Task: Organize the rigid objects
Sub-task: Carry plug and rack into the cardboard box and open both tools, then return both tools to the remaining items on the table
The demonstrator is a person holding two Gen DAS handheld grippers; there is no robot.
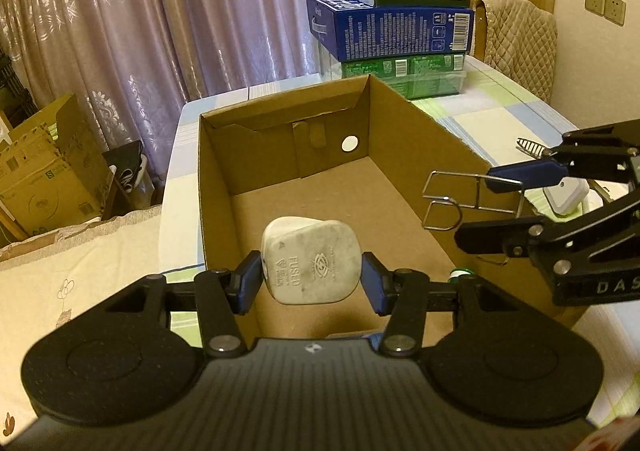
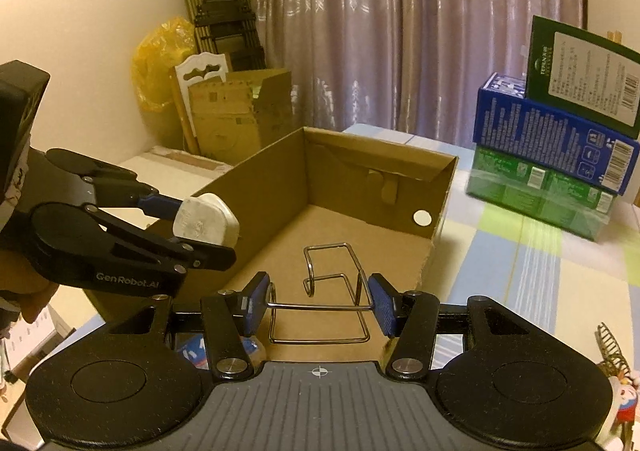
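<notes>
We hold our left gripper (image 1: 312, 277) tilted downward, its blue pads (image 1: 249, 278) pressed on both sides of a white plug (image 1: 310, 261). Our right gripper (image 2: 318, 301) also points downward, just to the right of the left, its pads (image 2: 382, 303) clamped on a bent wire frame (image 2: 334, 283) carried between them

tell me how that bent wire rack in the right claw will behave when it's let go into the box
The wire rack looks stiff and light: thin bent metal, holding its shape in the right claw. Pinched only on thin wire, it may swivel. Dropped into the cardboard box, it could tip, being open-framed.
</notes>
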